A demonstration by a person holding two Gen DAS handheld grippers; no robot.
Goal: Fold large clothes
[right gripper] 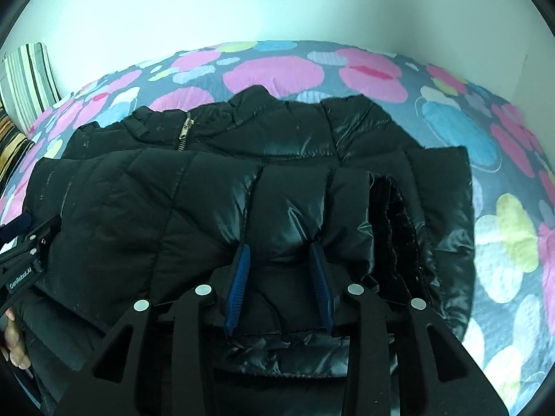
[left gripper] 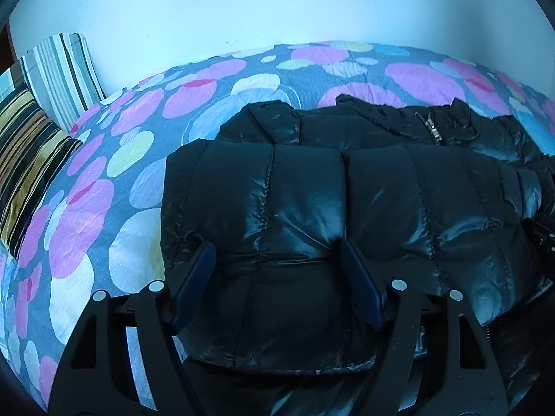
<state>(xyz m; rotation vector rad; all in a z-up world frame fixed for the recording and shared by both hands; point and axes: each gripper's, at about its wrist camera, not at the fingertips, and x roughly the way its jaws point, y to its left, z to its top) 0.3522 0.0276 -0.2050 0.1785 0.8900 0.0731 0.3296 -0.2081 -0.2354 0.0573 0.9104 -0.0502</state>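
Note:
A shiny black quilted puffer jacket (left gripper: 347,187) lies partly folded on the bed, its lower part laid over the upper part; a metal zipper (left gripper: 432,126) shows near the collar. It also fills the right wrist view (right gripper: 215,194), with a fuzzy dark lining (right gripper: 399,228) showing at the right. My left gripper (left gripper: 277,249) is open, its blue pads (left gripper: 194,277) pressing down on the jacket's left part. My right gripper (right gripper: 280,246) is open, its blue pads (right gripper: 239,284) resting on the jacket's right part. The left gripper shows at the left edge of the right wrist view (right gripper: 20,242).
The bedspread (left gripper: 86,215) is grey with pink, white, blue and yellow circles. Striped pillows (left gripper: 31,145) lean at the bed's left end by the white wall (left gripper: 242,7). Bare bedspread lies right of the jacket (right gripper: 503,228).

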